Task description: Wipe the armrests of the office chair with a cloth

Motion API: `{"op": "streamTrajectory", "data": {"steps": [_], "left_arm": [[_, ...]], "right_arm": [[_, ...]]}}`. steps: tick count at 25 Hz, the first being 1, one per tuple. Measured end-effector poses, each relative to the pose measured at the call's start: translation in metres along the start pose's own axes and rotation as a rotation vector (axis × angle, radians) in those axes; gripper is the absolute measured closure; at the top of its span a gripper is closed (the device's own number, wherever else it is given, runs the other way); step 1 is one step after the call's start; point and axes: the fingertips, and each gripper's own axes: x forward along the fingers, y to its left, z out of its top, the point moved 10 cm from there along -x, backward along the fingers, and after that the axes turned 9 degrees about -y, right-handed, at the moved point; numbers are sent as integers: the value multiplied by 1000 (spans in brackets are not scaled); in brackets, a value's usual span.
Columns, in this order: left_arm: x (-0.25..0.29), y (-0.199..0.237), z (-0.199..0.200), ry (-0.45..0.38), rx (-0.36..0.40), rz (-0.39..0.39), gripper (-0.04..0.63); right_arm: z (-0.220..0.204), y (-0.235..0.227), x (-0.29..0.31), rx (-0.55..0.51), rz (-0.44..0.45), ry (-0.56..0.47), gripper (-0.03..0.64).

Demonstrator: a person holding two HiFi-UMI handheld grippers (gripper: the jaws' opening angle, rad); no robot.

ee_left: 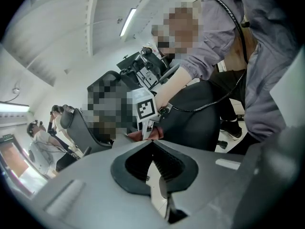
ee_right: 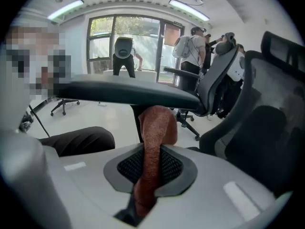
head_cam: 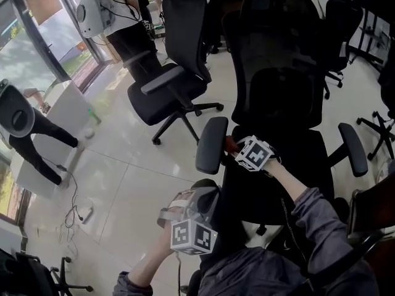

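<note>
My right claw (ee_right: 150,168) is clamped on the red cloth (ee_right: 157,123), which pokes up under the armrest (ee_right: 133,92) at the chair's (head_cam: 281,97) 9 o'clock. My left claw (ee_left: 153,147) is closed and empty at 6 o'clock. Risks: the cloth rubs only the underside, or a push swivels the chair away.

Office room, black swivel chairs (head_cam: 281,54) across upper and centre frame, glossy pale tiled floor (head_cam: 123,171), glazed doors (head_cam: 24,48) upper left, ceiling strip lights (ee_right: 66,9) overhead.
</note>
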Motion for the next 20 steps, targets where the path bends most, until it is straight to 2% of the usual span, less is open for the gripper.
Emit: {"op": "streamTrajectory", "data": {"steps": [3, 6, 9, 11, 17, 20], "left_arm": [[1, 0, -2, 5, 1, 0, 578], [1, -2, 0, 5, 6, -6, 578], [0, -5, 1, 1, 9, -9, 578], [2, -7, 1, 2, 9, -11, 578], [3, -10, 1, 2, 12, -22, 578], [2, -9, 1, -2, 13, -16, 578]], "right_arm": [[5, 11, 24, -50, 48, 45, 568], [-6, 16, 40, -27, 87, 148, 568], [-24, 12, 47, -17, 64, 295, 568], [-30, 10, 53, -26, 55, 330, 568], [-26, 16, 58, -93, 50, 312, 568], [-21, 21, 45, -43, 97, 189, 568]]}}
